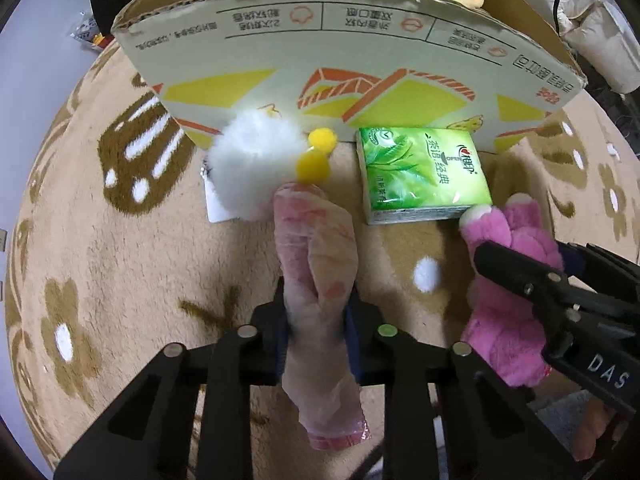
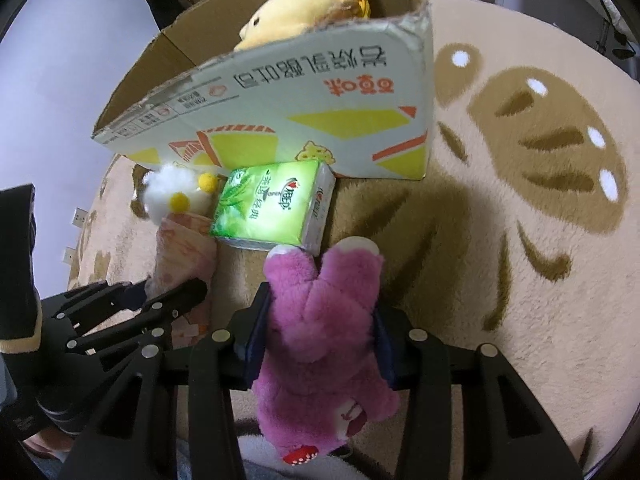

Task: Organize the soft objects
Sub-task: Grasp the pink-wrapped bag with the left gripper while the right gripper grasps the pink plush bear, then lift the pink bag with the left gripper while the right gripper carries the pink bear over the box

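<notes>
While a yellow plush (image 2: pixel 304 12) fills the carton (image 2: pixel 280 120), both tools grip toys.

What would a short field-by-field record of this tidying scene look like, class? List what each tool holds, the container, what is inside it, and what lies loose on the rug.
left tool: shut on the pink rolled cloth
right tool: shut on the purple plush bear
container: cardboard box, open top, standing on the rug
inside box: yellow plush toy
loose by box front: green tissue pack; white fluffy toy with yellow pompoms
</notes>
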`<control>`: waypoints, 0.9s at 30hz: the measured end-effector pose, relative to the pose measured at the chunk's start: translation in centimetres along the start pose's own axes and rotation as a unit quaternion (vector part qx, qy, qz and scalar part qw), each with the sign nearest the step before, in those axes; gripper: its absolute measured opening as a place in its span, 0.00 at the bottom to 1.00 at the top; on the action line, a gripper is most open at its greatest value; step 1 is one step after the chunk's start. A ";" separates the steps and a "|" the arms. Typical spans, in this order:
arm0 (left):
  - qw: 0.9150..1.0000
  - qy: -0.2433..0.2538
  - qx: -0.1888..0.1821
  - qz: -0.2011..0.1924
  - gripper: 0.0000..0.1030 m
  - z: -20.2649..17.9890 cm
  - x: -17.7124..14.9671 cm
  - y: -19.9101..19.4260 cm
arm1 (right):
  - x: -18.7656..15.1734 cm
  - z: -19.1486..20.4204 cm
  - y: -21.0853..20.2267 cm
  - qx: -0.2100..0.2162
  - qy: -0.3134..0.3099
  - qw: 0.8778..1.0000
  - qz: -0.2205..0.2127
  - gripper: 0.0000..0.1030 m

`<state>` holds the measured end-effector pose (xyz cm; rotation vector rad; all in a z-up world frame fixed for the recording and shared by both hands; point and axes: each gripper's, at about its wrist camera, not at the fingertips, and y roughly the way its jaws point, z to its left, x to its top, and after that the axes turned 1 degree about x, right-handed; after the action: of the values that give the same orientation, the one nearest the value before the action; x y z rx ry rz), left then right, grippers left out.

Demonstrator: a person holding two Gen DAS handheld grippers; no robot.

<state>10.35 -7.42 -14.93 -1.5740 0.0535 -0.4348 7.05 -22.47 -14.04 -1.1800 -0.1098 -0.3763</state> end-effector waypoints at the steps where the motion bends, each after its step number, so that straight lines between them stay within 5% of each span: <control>1: 1.000 0.000 -0.001 0.000 0.19 0.0 -0.1 -0.1 | 0.0 -0.1 -0.3 0.001 0.001 1.000 -0.003 0.46; 18: 0.998 -0.012 0.013 -0.053 0.16 1.1 -1.5 -5.3 | -0.6 0.8 -7.9 0.032 -0.039 0.987 -0.155 0.44; 27: 0.988 -0.011 0.028 -0.154 0.16 0.6 -2.6 -11.0 | -0.9 2.9 -12.0 0.041 -0.070 0.964 -0.254 0.44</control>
<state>5.58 -5.36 -4.85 -1.5353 -0.2209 -0.6543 2.45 -23.57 -2.63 -1.0860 -0.5537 -0.7308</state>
